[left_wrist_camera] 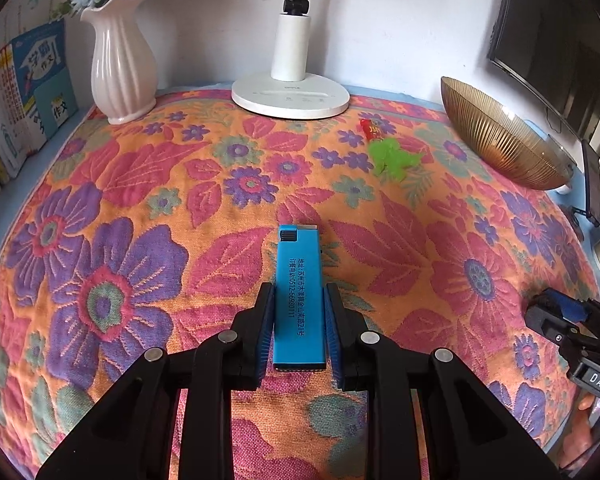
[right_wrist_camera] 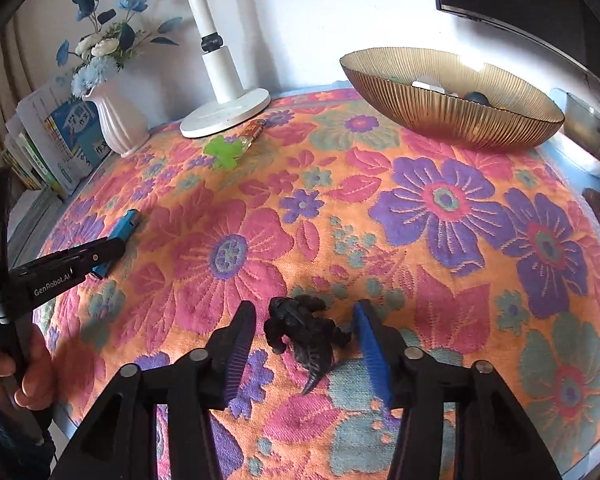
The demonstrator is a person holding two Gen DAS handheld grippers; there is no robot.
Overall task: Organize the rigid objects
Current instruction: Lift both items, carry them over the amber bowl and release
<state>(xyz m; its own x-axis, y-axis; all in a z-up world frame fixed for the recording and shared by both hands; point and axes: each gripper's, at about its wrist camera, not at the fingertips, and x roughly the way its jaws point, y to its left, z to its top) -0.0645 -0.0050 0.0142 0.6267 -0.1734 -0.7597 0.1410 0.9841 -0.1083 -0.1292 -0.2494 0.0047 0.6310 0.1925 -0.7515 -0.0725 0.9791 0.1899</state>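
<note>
The left gripper [left_wrist_camera: 298, 312] squeezes the blue lighter [left_wrist_camera: 299, 296]. The right gripper [right_wrist_camera: 304, 344] is loose around the black toy [right_wrist_camera: 304, 330]. Next, both probably go in the bowl [right_wrist_camera: 452, 120].

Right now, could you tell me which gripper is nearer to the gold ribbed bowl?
Right. The right gripper straddles the black dinosaur toy on the bowl's side; the left gripper grips the blue lighter farther away.
</note>
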